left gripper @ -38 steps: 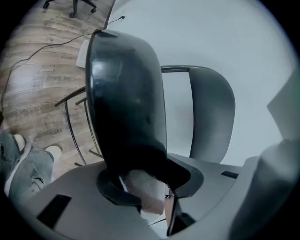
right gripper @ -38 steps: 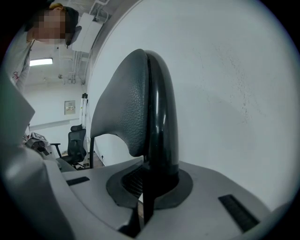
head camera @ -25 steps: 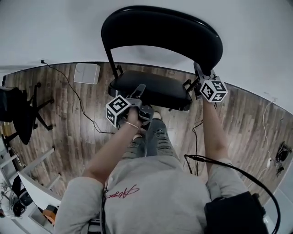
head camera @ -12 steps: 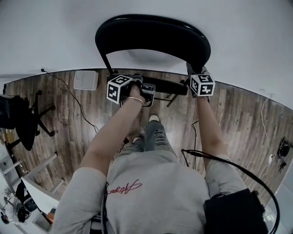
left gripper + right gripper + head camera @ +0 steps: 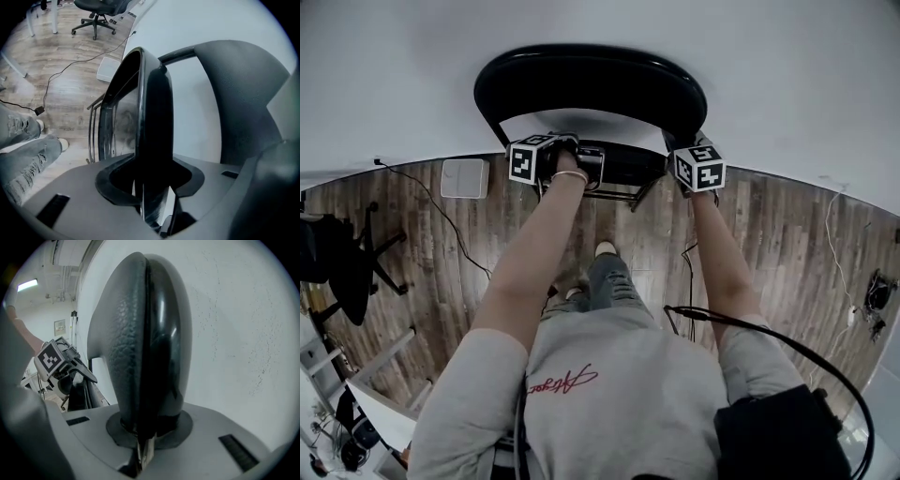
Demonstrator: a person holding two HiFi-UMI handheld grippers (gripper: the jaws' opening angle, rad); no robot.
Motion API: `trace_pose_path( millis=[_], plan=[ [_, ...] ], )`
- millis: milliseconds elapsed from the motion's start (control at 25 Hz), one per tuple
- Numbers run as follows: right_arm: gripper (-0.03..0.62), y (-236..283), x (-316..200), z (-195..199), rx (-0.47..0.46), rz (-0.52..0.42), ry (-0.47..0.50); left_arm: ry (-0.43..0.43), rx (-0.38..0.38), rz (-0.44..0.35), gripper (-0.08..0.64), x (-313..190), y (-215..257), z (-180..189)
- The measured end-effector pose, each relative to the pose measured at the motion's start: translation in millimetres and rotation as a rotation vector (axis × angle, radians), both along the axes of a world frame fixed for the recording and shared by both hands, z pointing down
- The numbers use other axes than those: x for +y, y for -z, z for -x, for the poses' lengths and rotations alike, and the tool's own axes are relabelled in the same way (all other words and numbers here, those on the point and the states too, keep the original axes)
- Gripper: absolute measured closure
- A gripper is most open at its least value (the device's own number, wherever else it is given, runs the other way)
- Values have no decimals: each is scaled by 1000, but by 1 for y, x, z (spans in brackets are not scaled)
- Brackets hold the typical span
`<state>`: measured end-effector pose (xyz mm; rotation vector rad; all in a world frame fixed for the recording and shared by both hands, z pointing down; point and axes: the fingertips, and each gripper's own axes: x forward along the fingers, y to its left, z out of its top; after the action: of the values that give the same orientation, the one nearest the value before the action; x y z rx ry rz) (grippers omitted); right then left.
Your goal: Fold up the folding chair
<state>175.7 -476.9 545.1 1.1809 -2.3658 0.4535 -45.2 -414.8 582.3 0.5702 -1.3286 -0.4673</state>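
Observation:
The black folding chair stands by the white wall, its curved backrest (image 5: 591,80) on top in the head view. Its seat (image 5: 623,164) is swung up nearly flat against the frame. My left gripper (image 5: 591,167) grips the seat's front edge; in the left gripper view that edge (image 5: 152,140) runs upright between the jaws of the left gripper (image 5: 150,206), which are opening. My right gripper (image 5: 686,150) is shut on the backrest's right end. The right gripper view shows the backrest (image 5: 145,333) edge-on, pinched in the right gripper (image 5: 143,446).
A wooden floor (image 5: 787,244) meets the white wall (image 5: 787,84) just behind the chair. A white box (image 5: 462,177) and a cable (image 5: 450,216) lie on the floor at left. An office chair (image 5: 342,253) stands far left. My shoe (image 5: 605,250) is near the chair.
The seat has swung from flat to nearly upright against the backrest. My left gripper travelled up the picture with it. The right gripper stayed on the backrest end.

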Motion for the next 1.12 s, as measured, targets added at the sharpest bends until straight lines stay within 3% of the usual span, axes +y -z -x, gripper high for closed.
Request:
trace_pose_path(
  millis=[400,560,680,760,920,1040,1120],
  plan=[
    [575,1,-1,0,20,-8,20,-20,-20,26,377,-18,-1,-1],
    [575,9,-4,4,-47,-90,7,-181,-50,-38,358,-21,1,-5],
    [574,16,-3,4,-119,-152,-33,-374,-85,-107,309,-21,4,-13],
    [574,20,-3,4,-141,-169,-60,-457,-99,-174,287,-21,8,-15],
    [574,25,2,-6,-171,-230,-98,-548,-79,-337,253,-14,19,-15],
    [568,27,12,-12,-202,-278,-71,-612,-74,-434,238,-5,22,-11],
    [528,29,20,-12,-219,-276,-42,-659,-90,-494,218,4,23,-6]
  ],
)
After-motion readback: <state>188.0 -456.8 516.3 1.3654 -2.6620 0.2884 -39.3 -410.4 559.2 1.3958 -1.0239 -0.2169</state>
